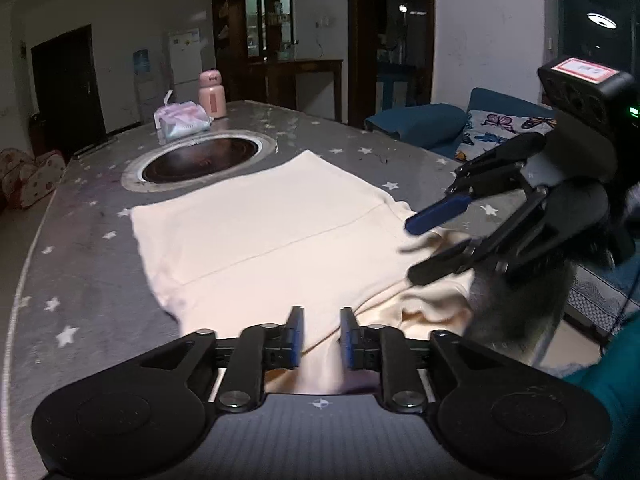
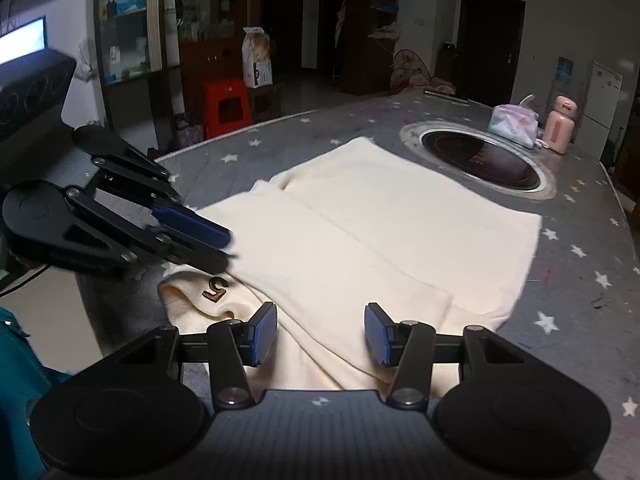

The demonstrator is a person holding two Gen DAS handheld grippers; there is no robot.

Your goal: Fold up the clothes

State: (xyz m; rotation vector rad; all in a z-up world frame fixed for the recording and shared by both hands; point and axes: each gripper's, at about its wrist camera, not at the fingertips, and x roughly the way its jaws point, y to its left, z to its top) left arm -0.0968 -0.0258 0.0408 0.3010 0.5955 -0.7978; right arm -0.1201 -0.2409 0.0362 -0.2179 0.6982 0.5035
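Observation:
A cream garment (image 1: pixel 272 236) lies partly folded on the grey star-patterned table (image 1: pixel 88 240). It also shows in the right wrist view (image 2: pixel 380 240), with a brown "5" mark (image 2: pixel 215 289) on its rumpled near corner. My left gripper (image 1: pixel 322 338) hovers over the garment's near edge, jaws a little apart with cloth between them. In the right wrist view my left gripper (image 2: pixel 226 252) sits at that rumpled corner. My right gripper (image 2: pixel 320 336) is open over the near edge. In the left wrist view my right gripper (image 1: pixel 412 248) is open above the bunched right side.
A round recessed hotplate (image 1: pixel 204 160) sits in the table beyond the garment. A pink bottle (image 1: pixel 212 94) and a tissue pack (image 1: pixel 182 120) stand at the far end. A blue sofa with a butterfly cushion (image 1: pixel 500 128) is to the right; a red stool (image 2: pixel 226 108) is off the table.

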